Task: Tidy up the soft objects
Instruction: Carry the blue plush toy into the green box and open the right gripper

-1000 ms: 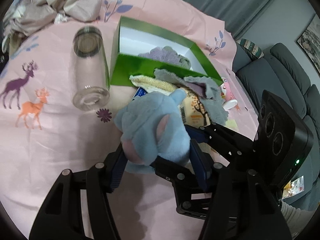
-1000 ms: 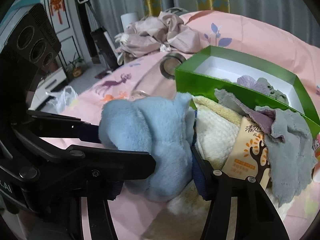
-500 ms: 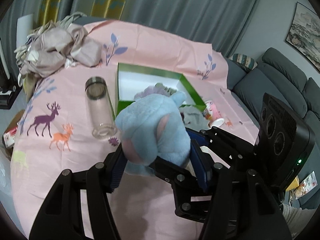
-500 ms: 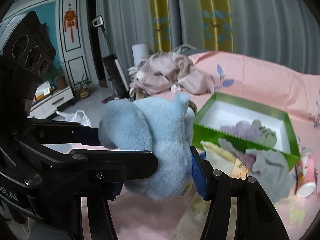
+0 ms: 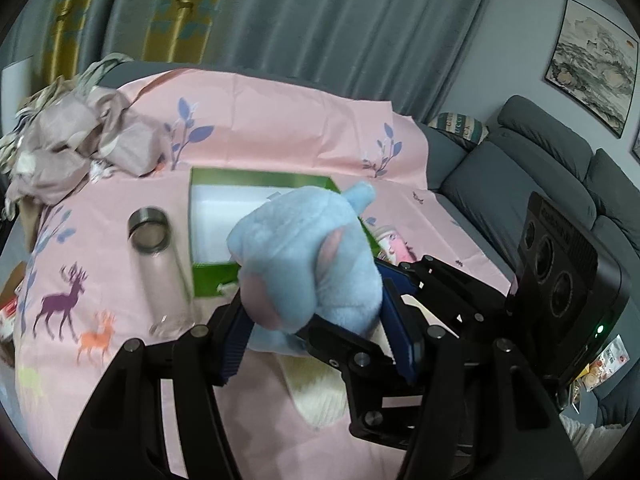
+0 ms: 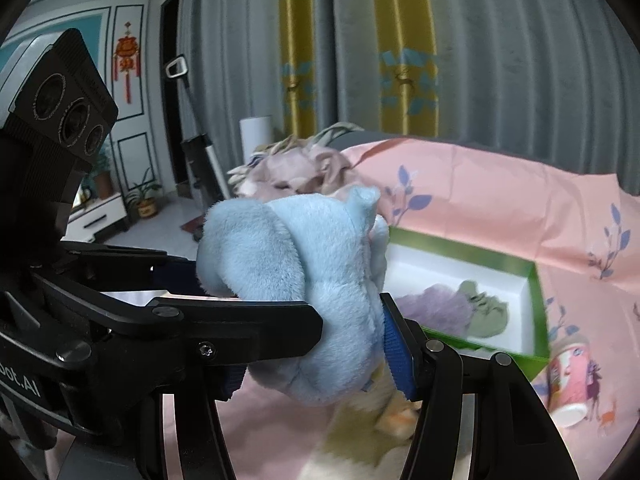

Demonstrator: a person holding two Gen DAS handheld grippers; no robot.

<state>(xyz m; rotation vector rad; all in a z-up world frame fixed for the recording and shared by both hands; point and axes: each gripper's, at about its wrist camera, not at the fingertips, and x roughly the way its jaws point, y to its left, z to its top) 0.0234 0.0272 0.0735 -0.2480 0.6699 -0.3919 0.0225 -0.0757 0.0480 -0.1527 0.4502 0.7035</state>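
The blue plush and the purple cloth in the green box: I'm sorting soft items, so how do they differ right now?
The blue plush is held up above the sheet, clamped by both grippers; the purple cloth lies inside the green box. The blue plush is bulky and rounded; the purple cloth lies low and crumpled. Both look soft and fuzzy.

Box mostly open, clutter around it

The green box has bare white floor at its left; two cloths fill its right end. A lying glass flanks one side, a tipped cup the other.
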